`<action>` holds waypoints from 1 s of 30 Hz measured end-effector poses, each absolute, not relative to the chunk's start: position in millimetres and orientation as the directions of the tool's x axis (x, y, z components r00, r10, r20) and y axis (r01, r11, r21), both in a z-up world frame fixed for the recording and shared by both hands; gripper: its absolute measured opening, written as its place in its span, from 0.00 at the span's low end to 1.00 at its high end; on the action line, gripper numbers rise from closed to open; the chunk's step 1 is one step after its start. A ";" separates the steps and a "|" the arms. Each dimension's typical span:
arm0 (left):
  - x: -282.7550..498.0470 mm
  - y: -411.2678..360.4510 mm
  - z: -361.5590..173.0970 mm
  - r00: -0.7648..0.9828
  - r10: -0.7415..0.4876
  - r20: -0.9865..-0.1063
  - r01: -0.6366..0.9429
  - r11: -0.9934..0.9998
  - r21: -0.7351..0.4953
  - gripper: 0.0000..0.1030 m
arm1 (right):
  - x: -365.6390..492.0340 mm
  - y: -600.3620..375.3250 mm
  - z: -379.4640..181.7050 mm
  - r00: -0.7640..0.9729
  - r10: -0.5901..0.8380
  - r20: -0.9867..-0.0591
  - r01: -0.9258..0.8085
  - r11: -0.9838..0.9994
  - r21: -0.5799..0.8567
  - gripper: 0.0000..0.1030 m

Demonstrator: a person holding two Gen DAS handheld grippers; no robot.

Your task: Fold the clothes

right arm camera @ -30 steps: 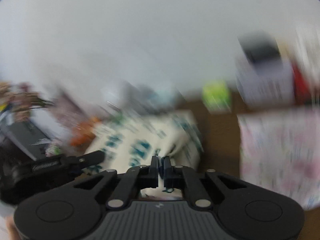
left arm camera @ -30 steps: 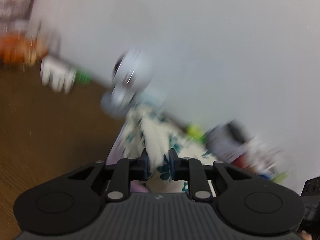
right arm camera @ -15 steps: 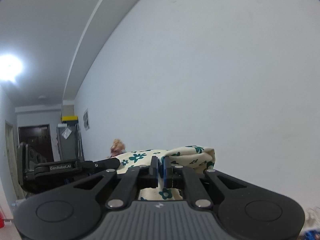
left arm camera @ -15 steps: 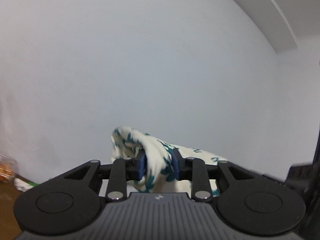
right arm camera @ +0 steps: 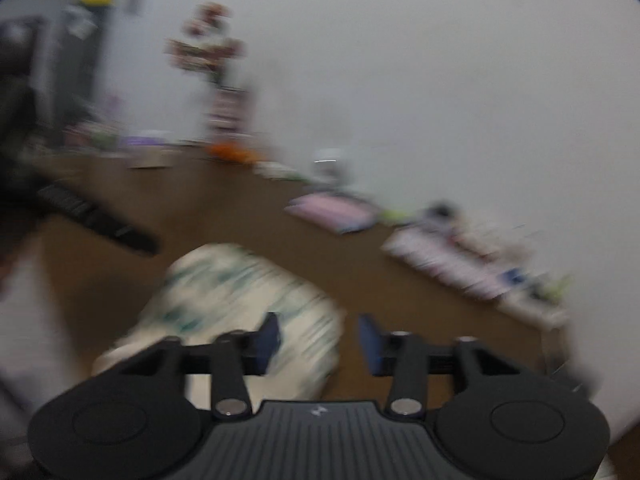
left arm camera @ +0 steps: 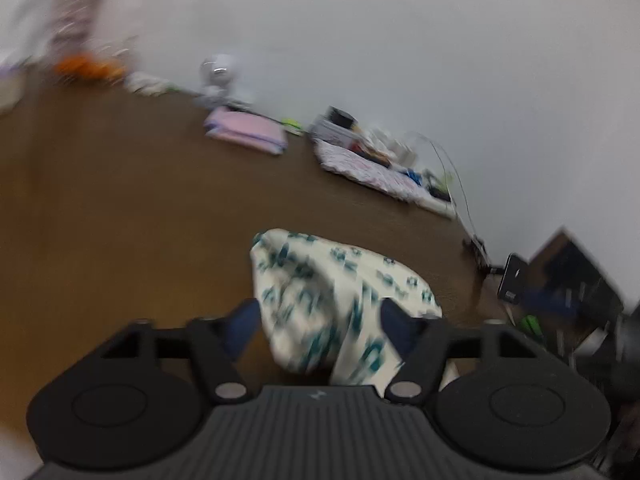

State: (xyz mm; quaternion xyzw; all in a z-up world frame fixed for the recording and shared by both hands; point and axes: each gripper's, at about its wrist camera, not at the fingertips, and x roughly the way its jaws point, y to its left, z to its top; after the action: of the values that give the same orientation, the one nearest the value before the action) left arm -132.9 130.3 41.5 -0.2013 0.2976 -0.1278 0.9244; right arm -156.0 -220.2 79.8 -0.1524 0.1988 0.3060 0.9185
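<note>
A cream cloth with teal flowers (left arm camera: 332, 292) lies bunched on the brown table (left arm camera: 120, 200). My left gripper (left arm camera: 320, 320) hangs over its near end. Its jaws are opening wide, and the cloth sits loose between the blue pads (left arm camera: 244, 322). In the right wrist view the same cloth (right arm camera: 240, 292) is blurred. My right gripper (right arm camera: 320, 340) is at its right edge with the jaws opening. Only the left pad (right arm camera: 270, 336) overlaps the fabric, and bare table shows between the fingers. The dark blurred shape at the left is the left gripper (right arm camera: 96, 224).
Along the wall lie a folded pink cloth (left arm camera: 246, 132), a pink-and-white patterned cloth (left arm camera: 372, 168) with small items on it, a white round device (left arm camera: 218, 74) and something orange (left arm camera: 88, 66). Cables (left arm camera: 460, 200) and dark equipment (left arm camera: 568, 280) crowd the right end.
Half a second ago both grippers held the flowered cloth up before the wall, shut on it. Both have since swung down to the table, opened their jaws and let the cloth go.
</note>
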 end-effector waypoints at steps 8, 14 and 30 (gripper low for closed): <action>-164.6 57.4 24.4 0.770 -0.324 -0.550 0.253 0.946 -0.203 0.83 | -180.9 -198.7 23.8 0.724 0.443 -0.529 -0.631 0.736 -0.246 0.55; -153.6 58.6 -5.6 0.767 -0.255 -0.589 0.167 0.965 -0.200 0.62 | -166.1 -204.8 -4.0 0.743 0.370 -0.557 -0.564 0.795 -0.224 0.31; -174.1 63.3 -7.3 0.779 -0.226 -0.585 0.142 0.972 -0.186 0.50 | -202.2 -200.8 -18.1 0.835 0.290 -0.468 -0.497 0.763 -0.413 0.22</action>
State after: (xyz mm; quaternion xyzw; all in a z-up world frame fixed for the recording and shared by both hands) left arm -174.1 63.3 -7.3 -0.0661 0.3178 -0.0977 0.9408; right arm -202.2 -200.8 -18.1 -0.2691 0.1918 0.2141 0.9192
